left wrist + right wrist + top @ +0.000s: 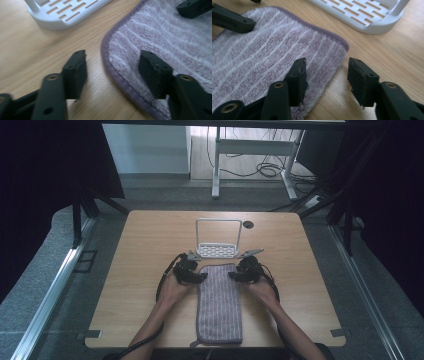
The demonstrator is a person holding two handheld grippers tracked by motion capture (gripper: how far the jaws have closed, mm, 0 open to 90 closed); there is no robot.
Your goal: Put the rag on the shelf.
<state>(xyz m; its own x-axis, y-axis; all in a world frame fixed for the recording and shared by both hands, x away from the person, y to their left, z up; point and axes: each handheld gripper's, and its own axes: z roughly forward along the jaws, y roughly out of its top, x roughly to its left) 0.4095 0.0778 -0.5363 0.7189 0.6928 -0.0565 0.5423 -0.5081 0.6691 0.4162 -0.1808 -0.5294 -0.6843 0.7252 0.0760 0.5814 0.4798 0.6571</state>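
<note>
At the far end of the purple striped towel [220, 302], left tool [112, 63] spread wide, straddling the towel's left edge, one jaw over bare wood, the other over the pile. Right tool [327, 71] likewise wide, astride the right corner. Beneath, towel flat on the wooden surface [140, 270], lengthwise toward the person. Just beyond, white slotted rack [217, 240].
</note>
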